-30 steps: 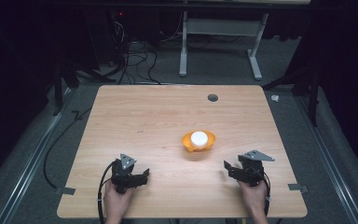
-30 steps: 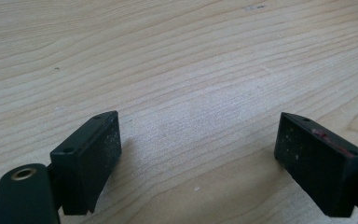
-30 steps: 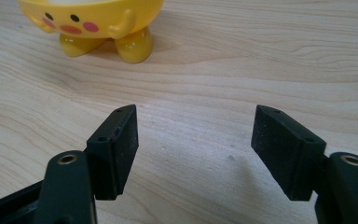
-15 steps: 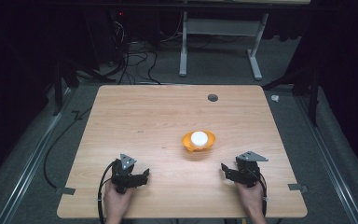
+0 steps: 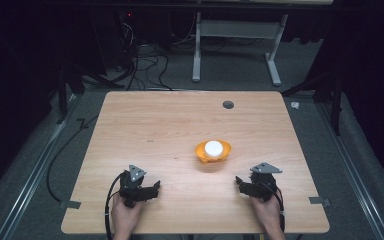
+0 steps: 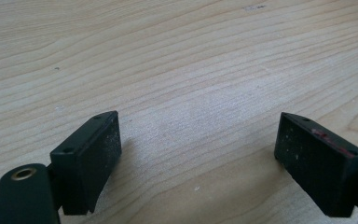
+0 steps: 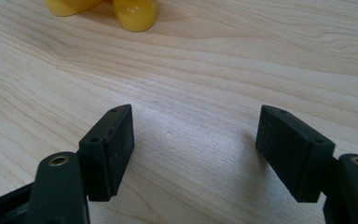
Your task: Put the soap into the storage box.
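Resting low, right gripper (image 5: pixel 242 183) parted

One table (image 5: pixel 155 130). One orange bowl (image 5: pixel 213 151); one white ball (image 5: pixel 213 147) inside. Two grippers: left (image 5: pixel 155 187), right (image 5: pixel 238 180). Two hands: left hand (image 5: pixel 125 215), right hand (image 5: pixel 269 216). One dark round hole (image 5: pixel 228 104) in tabletop. Two tape strips at table's near corners: one (image 5: pixel 70 204), another (image 5: pixel 319 201).

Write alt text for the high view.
An orange bowl holding a white ball sits on a wooden table. Near the front edge, two hands each hold an open, empty gripper: left, right.
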The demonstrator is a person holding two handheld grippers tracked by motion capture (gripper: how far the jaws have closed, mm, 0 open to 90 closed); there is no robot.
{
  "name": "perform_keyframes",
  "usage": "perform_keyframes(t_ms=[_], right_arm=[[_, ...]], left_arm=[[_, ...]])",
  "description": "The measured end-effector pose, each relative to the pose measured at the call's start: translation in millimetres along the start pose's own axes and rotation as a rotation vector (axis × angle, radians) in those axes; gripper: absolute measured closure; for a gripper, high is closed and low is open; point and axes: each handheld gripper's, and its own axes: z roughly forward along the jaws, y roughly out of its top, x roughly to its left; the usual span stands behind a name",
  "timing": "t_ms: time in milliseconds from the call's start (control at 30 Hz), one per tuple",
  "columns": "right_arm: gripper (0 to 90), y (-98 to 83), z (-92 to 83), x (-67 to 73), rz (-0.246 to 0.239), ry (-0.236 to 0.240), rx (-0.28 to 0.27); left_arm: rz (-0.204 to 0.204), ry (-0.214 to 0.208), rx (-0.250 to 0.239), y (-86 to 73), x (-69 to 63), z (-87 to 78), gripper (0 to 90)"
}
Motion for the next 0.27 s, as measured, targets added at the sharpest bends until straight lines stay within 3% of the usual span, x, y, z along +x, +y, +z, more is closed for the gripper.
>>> perform_keyframes(t_ms=[267], right_arm=[[28.3,-0.2,-0.1,0.5,-0.003,0.007,0.0]], left_arm=[[0.0,0.0,0.0,0.0,0.0,0.0,15.0]])
